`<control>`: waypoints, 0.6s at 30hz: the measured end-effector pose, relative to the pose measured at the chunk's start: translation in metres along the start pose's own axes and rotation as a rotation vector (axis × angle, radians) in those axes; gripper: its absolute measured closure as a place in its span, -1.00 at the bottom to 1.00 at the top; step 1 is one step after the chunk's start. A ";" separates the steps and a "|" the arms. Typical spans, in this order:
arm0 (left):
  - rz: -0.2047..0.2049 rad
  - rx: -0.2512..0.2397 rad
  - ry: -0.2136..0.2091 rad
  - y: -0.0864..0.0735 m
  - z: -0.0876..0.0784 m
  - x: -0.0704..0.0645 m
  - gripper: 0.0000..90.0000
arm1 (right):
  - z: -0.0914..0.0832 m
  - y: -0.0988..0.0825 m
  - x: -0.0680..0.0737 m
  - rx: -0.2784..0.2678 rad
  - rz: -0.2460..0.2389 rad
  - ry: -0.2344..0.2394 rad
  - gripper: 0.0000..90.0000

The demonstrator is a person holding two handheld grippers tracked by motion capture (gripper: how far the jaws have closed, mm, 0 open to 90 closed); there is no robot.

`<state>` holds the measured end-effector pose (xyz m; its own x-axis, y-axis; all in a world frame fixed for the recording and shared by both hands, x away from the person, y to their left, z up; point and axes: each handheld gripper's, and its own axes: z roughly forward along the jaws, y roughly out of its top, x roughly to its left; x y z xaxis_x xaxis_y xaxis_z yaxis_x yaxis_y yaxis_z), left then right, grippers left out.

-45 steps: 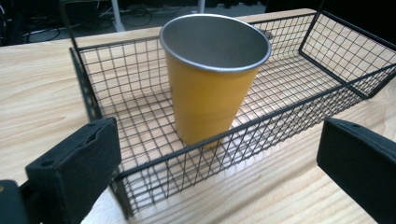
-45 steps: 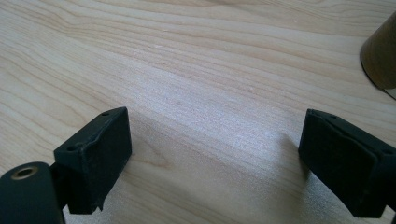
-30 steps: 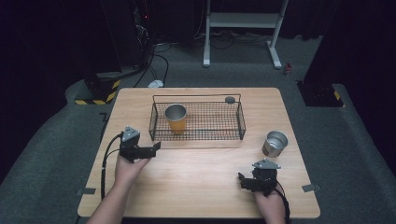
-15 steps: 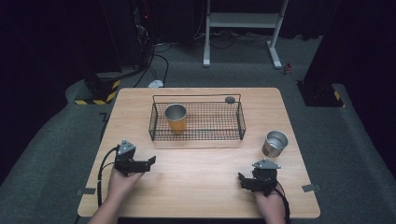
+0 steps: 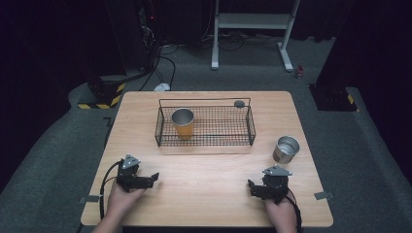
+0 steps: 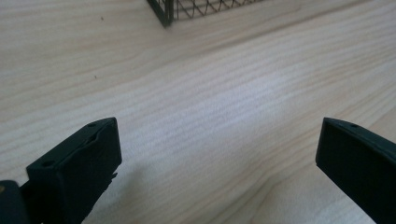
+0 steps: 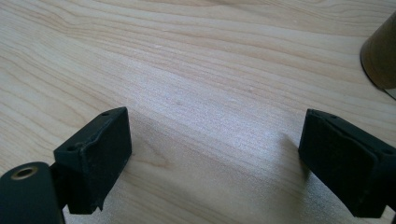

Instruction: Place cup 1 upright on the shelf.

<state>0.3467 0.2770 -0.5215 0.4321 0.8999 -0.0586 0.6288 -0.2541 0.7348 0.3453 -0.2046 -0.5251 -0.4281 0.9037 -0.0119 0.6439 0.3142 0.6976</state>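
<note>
On the desk [image 5: 209, 170], right side, I log one steel cup [image 5: 285, 148], upright, mouth up. My right hand-held gripper [image 5: 253, 188] rests near it, jaws spread, empty; left hand-held gripper [image 5: 151, 178] likewise spread, front-left, well apart.

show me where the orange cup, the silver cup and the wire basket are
orange cup [image 5: 183, 126], high view, on its side wall.
silver cup [image 5: 285, 149], high view, on its side wall.
wire basket [image 5: 204, 100], high view, on its far rim.
</note>
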 end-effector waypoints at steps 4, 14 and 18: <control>0.007 0.016 0.002 -0.004 0.000 -0.001 -0.97 | 0.000 0.000 0.000 0.000 0.000 0.000 -0.80; 0.038 0.027 0.029 -0.011 0.001 -0.008 -0.89 | 0.000 0.000 0.000 0.000 0.000 0.000 -0.80; 0.049 0.033 0.039 -0.011 0.002 -0.010 -0.93 | -0.001 0.000 0.000 0.003 0.007 -0.002 -0.80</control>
<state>0.3368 0.2697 -0.5303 0.4383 0.8988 0.0038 0.6285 -0.3095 0.7136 0.3447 -0.2049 -0.5249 -0.4222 0.9064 -0.0088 0.6486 0.3088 0.6957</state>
